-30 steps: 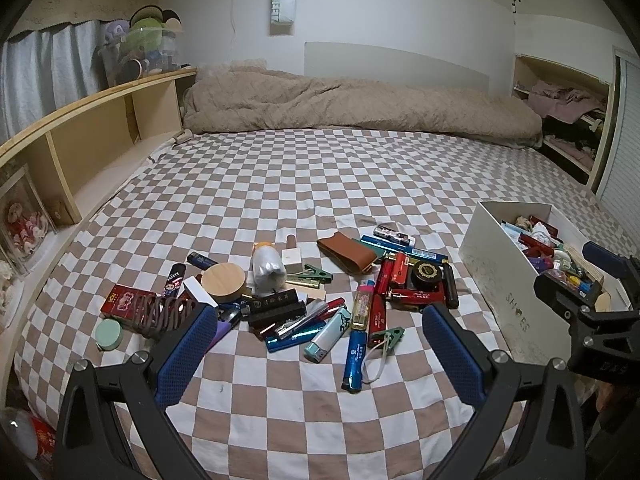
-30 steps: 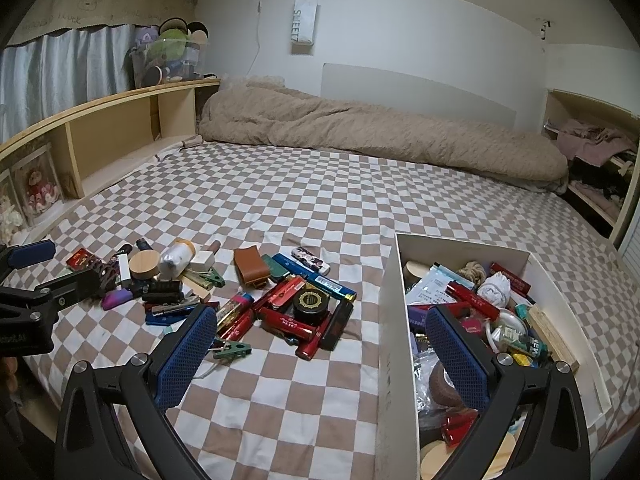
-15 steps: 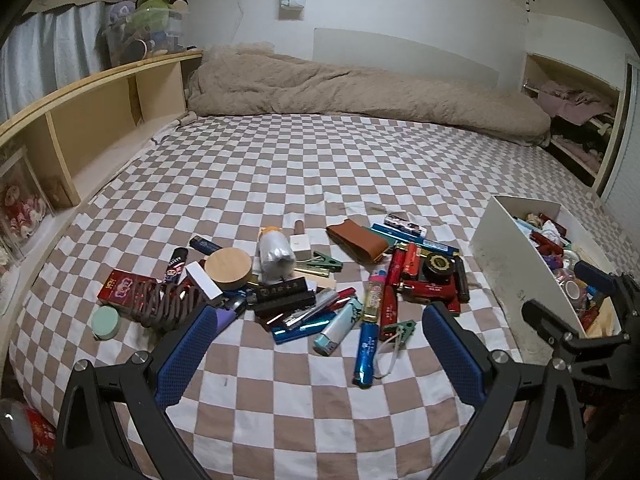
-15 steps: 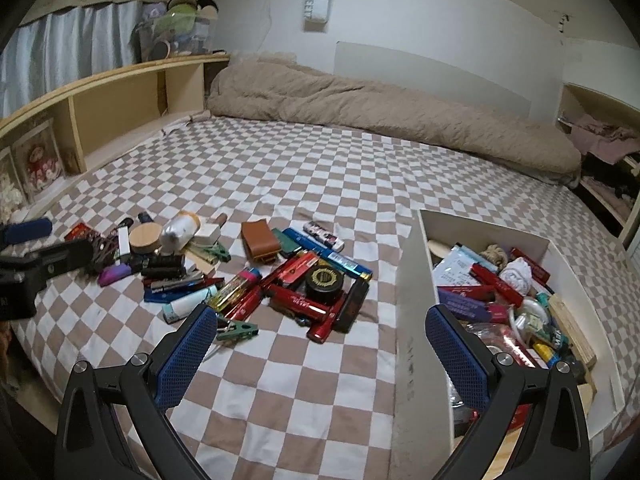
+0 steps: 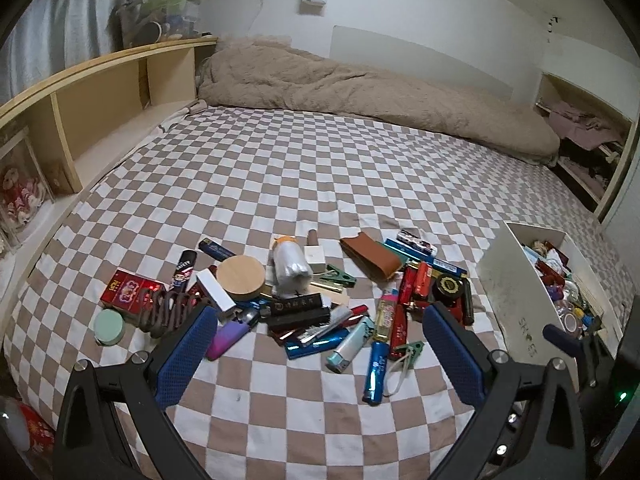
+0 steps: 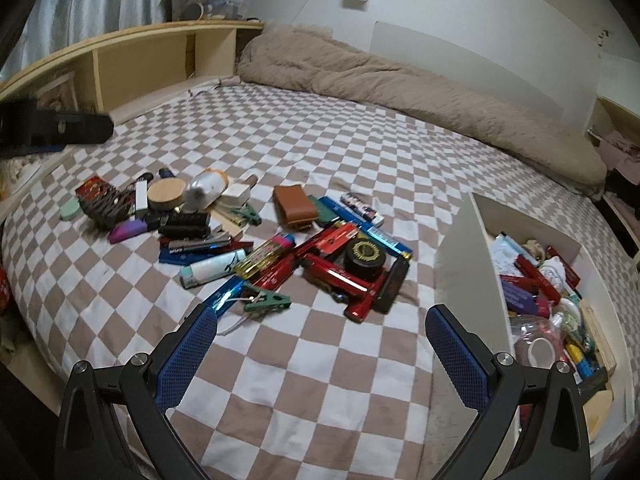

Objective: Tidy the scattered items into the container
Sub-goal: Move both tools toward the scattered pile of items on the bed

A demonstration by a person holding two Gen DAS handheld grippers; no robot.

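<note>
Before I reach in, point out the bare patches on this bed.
Free: checked sheet between the item pile and the beige duvet; also the near strip before the open right gripper. Crowded: the pile and the white box, already cluttered.

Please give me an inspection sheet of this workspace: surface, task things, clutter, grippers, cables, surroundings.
Surface: checkered bedsheet, mostly bare beyond the pile.
Job's things: white box at right, partly filled; scattered items lie loose in a pile left of it.
Clutter: beige blanket along the far edge.
Grippers: left gripper and right gripper both open, holding nothing.
Cables: nothing seen.
Surroundings: wooden shelf at left, white wall behind.
</note>
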